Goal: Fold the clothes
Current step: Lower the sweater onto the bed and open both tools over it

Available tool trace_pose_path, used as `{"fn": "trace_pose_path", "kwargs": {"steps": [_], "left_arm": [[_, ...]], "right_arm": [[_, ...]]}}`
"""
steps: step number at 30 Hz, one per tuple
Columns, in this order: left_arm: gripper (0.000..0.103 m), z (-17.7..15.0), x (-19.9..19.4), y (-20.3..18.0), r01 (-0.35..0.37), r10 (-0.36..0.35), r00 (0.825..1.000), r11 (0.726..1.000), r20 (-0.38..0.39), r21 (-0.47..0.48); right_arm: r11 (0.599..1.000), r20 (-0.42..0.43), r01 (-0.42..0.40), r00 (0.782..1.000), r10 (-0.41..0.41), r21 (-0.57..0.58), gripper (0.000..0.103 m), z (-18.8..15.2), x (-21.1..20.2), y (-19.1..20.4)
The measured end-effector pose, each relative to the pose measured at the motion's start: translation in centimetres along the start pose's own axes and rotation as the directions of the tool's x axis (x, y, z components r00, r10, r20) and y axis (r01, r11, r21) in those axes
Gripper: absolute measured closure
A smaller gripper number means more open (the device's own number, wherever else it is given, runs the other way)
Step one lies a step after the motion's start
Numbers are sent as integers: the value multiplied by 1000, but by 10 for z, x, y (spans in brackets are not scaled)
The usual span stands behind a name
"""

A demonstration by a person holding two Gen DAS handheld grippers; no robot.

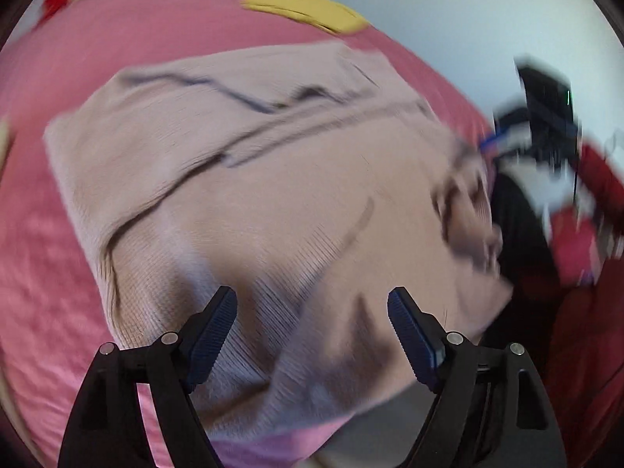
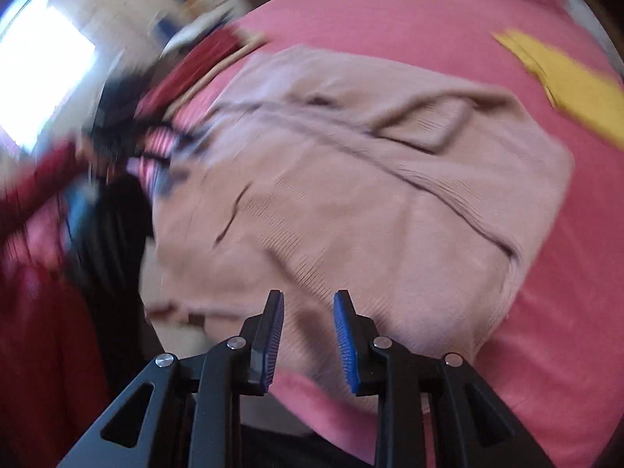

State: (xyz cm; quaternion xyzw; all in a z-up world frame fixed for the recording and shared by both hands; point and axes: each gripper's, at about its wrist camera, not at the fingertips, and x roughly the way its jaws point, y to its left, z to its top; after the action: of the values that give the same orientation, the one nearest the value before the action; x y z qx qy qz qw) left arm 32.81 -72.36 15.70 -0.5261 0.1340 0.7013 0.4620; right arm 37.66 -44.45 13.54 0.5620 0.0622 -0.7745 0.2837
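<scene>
Dusty-pink ribbed knit sweater [image 1: 273,179] lying partly folded on pink bed cover [image 1: 46,292], directly ahead of and below both claws. Left claw [image 1: 312,335] spread wide and empty, right claw [image 2: 308,335] parted narrowly, also empty. Risks: pinching bed cover along with near hem; loose sleeve fold slipping open if lifted one-sided.

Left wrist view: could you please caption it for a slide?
Open left gripper above a beige sweater on a pink bedspread.

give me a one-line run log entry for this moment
left gripper: open, empty | right gripper: open, empty | beige knit sweater: partly folded on pink bedspread
</scene>
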Motion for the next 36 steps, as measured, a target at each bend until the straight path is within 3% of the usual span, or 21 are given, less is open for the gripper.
{"fn": "trace_pose_path", "kwargs": {"steps": [4,5,8,13,16,17,18,20,24,26,28,31,34,36], "left_arm": [[22,-48,11,-36,-28,39,998,983,-57,183],[22,-48,53,-43,-35,50,996,978,-69,207],[22,-40,99,-54,-83,117,988,955,-105,284],[22,-24,139,-58,-121,172,975,943,-142,311],[22,-22,154,-53,-135,186,970,947,-158,290],[22,-23,157,-51,-139,189,969,950,-158,279],[22,-24,159,-48,-141,186,970,954,-155,264],[23,-26,152,-42,-125,153,980,970,-128,208],[56,-33,126,-24,-75,80,995,993,-52,91],[62,-37,116,-13,-26,26,999,1000,-19,15],[64,-42,107,-4,3,-3,1000,999,7,-34],[76,-47,106,5,23,-22,1000,996,14,-86],[76,-49,111,-5,29,-30,999,999,-12,-36],[72,-46,121,-15,-28,29,998,999,-50,26]], "right_arm": [[959,-78,113,987,-137,-259,75,-9,-1,45],[943,-94,127,982,-163,-309,76,-9,1,47],[886,-141,171,957,-253,-432,76,-6,18,52],[788,-169,249,899,-405,-564,76,3,58,57],[772,-214,262,865,-454,-580,76,4,80,55],[789,-225,266,864,-449,-554,84,4,83,52],[812,-234,269,869,-437,-519,92,4,83,48],[853,-236,272,883,-405,-445,96,3,79,40],[939,-156,262,941,-300,-225,97,0,42,18],[966,-105,240,963,-249,-91,97,-5,23,2],[975,-44,216,976,-214,44,97,-12,4,-16],[968,-11,172,985,-173,185,98,-23,-5,-36],[963,1,135,990,-139,232,98,-28,-7,-43],[967,-10,129,991,-130,219,98,-30,-4,-39]]}}
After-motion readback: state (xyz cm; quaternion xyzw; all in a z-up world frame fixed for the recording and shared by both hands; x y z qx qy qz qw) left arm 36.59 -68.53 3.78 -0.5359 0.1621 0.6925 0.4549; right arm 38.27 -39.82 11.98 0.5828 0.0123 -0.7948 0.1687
